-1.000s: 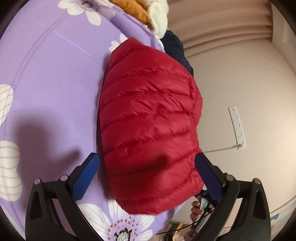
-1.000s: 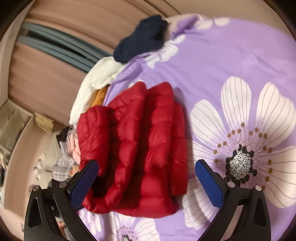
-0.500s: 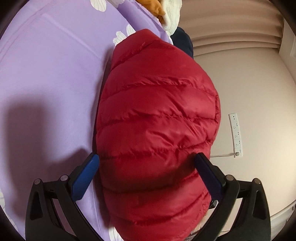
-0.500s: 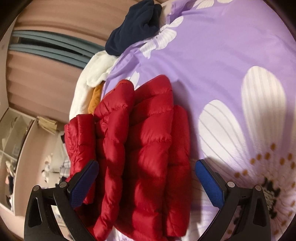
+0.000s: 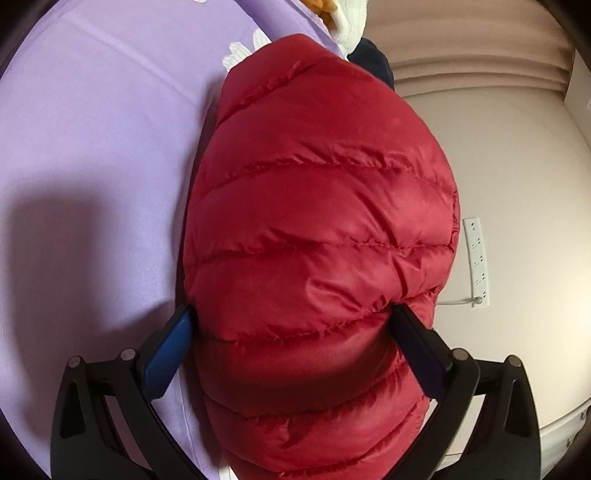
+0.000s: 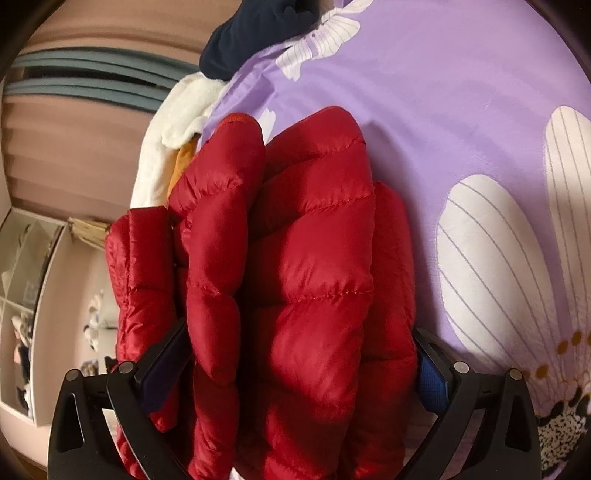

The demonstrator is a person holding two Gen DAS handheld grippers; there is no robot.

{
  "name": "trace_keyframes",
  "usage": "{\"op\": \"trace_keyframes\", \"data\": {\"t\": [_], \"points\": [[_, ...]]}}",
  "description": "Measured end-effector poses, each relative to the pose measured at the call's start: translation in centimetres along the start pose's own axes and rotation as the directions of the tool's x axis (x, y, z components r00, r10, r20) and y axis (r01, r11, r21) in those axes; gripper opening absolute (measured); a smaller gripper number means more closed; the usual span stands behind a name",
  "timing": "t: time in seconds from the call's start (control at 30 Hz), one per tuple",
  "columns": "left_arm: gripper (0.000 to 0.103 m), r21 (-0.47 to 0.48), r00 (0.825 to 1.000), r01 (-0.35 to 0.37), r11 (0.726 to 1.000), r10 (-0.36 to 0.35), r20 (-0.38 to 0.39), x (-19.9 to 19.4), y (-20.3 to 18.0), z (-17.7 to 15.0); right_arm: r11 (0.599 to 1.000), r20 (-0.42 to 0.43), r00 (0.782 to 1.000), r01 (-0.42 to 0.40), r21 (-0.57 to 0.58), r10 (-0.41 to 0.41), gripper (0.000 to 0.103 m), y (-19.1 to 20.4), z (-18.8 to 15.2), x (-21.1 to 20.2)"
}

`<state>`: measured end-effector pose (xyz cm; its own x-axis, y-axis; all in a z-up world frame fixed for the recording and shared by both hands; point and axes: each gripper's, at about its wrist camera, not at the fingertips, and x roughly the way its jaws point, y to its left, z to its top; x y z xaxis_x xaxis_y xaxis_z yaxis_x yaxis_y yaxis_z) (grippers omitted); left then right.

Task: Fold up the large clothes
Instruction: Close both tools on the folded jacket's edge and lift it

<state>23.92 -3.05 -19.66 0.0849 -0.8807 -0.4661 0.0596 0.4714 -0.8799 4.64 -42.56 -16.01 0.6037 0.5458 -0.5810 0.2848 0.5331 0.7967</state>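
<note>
On purple floral bed [image 6: 461, 110], at its edge: folded red down jacket [image 5: 317, 236], navy garment [image 6: 255, 33] beyond. Best lifted evenly, all layers pinched, else puffy folds spring apart. Left tongs [image 5: 295, 325] and right tongs [image 6: 299, 354] level, each clamped around jacket's bulk.
</note>
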Motion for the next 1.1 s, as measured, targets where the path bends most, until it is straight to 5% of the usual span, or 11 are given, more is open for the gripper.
{"op": "trace_keyframes", "data": {"t": [0.47, 0.8, 1.1], "points": [[0.103, 0.129, 0.995, -0.094, 0.987, 0.095, -0.004, 1.8, -2.3, 1.5, 0.989, -0.023, 0.995, 0.097, -0.111, -0.101, 0.101, 2.6, 0.3, 2.3], [0.103, 0.201, 0.990, -0.142, 0.969, 0.136, 0.043, 2.4, -3.6, 1.7, 0.976, 0.032, 0.997, 0.069, -0.204, -0.064, 0.081, 4.5, -0.8, 2.0], [0.103, 0.241, 0.984, -0.173, 0.955, 0.157, 0.083, 1.1, -4.5, 1.2, 0.954, 0.055, 0.998, -0.011, -0.301, 0.029, 0.077, 6.8, -1.6, 1.8]]}}
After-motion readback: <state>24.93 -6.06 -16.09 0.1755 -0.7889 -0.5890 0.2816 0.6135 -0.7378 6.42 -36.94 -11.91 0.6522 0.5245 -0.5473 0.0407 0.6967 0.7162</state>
